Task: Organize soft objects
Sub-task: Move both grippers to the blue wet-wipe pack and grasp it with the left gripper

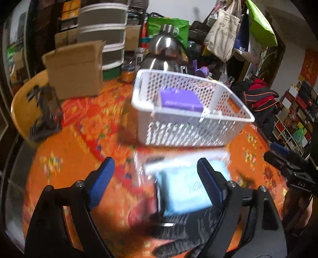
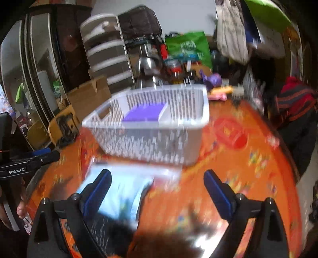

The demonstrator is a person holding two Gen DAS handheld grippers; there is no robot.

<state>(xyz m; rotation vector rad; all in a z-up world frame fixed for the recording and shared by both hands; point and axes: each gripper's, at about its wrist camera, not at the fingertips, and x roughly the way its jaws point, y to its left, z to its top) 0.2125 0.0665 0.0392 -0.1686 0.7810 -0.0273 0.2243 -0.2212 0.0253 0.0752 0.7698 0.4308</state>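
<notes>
While both grippers hang spread over the orange tablecloth [image 1: 75, 150], left gripper [image 1: 157, 178] and right gripper [image 2: 157, 184] grasp nothing; a light-blue packet [image 1: 182, 188] lies beneath them, just before the white basket [image 1: 188, 131] holding a purple pack [image 1: 178, 98].

White wall [image 1: 174, 8], drawer tower [image 1: 103, 33], cluttered shelves [image 1: 296, 111]
</notes>
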